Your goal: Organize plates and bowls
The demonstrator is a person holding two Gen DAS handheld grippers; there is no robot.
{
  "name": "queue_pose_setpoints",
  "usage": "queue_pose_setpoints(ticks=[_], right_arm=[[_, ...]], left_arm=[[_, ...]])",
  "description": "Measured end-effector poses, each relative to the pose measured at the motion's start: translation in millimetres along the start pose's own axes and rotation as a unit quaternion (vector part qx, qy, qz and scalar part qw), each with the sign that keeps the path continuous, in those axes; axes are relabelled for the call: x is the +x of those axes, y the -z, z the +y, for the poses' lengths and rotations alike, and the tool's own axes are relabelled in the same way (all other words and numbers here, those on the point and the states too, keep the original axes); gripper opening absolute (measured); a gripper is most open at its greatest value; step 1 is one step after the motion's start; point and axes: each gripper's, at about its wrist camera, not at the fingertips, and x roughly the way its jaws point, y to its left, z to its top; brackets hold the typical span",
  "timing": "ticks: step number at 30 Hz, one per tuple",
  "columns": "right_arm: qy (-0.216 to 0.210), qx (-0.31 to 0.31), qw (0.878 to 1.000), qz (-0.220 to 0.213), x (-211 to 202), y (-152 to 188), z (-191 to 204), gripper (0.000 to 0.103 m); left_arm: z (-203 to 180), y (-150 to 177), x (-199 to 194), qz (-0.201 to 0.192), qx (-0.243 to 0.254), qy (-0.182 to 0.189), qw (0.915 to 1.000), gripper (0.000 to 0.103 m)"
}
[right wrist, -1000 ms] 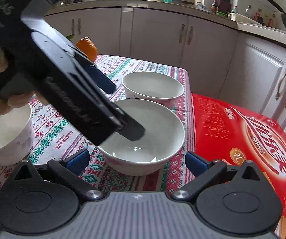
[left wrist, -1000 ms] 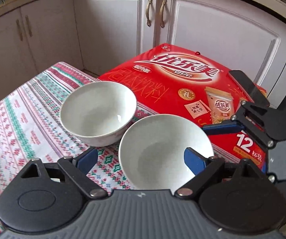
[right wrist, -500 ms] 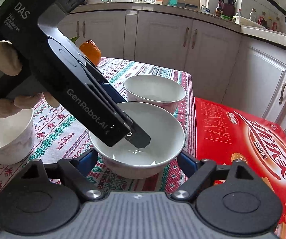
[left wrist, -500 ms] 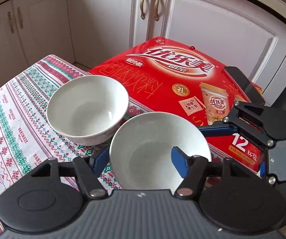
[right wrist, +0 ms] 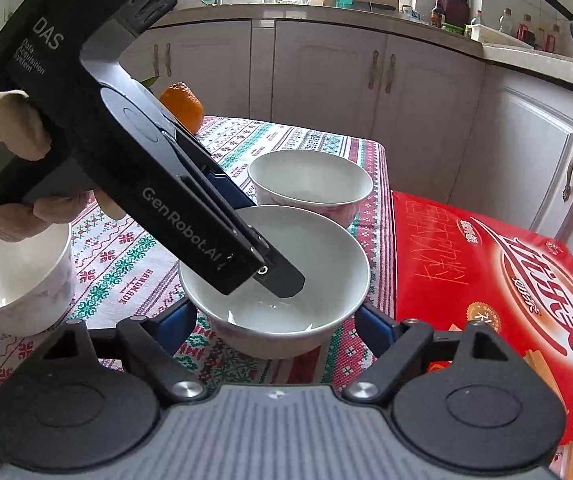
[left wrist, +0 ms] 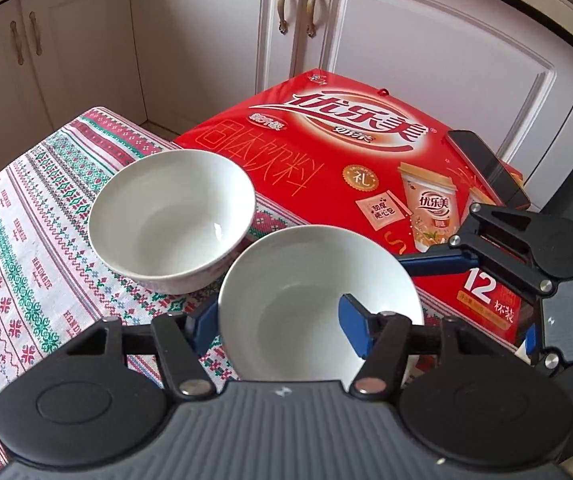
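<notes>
Two white bowls sit on the patterned tablecloth. The near bowl (left wrist: 318,304) (right wrist: 282,280) is between both grippers. My left gripper (left wrist: 278,320) straddles its near rim, one finger (left wrist: 354,330) inside and one outside, jaws narrowed around the wall. In the right wrist view its black finger (right wrist: 282,276) dips into the bowl. My right gripper (right wrist: 274,330) is wide open, a blue pad on each side of the bowl, apart from it. The far bowl (left wrist: 172,218) (right wrist: 310,182) stands just behind. A third white bowl (right wrist: 14,276) sits left.
A red drink carton (left wrist: 350,168) (right wrist: 498,280) lies beside the table, with a dark phone (left wrist: 486,168) on it. An orange (right wrist: 182,106) sits at the table's far side. Cabinets (left wrist: 426,60) stand behind.
My left gripper's jaws have closed in from wide open onto the near bowl's rim. My right gripper has moved closer to the bowl, its pads now flanking it.
</notes>
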Motion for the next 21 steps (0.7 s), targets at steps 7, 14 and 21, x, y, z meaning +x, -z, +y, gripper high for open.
queue_pose_setpoints(ticks=[7, 14, 21], right_arm=[[-0.001, 0.0, 1.0, 0.003, -1, -2, 0, 0.089], [-0.005, 0.001, 1.0, 0.004, -9, -3, 4, 0.089], [-0.014, -0.005, 1.0, 0.002, -25, -11, 12, 0.089]], left_arm=[[0, 1, 0, 0.0, 0.0, 0.0, 1.0, 0.062], [-4, 4, -9, -0.003, -0.002, 0.001, 1.0, 0.062], [-12, 8, -31, -0.01, -0.001, -0.009, 0.9999, 0.062]])
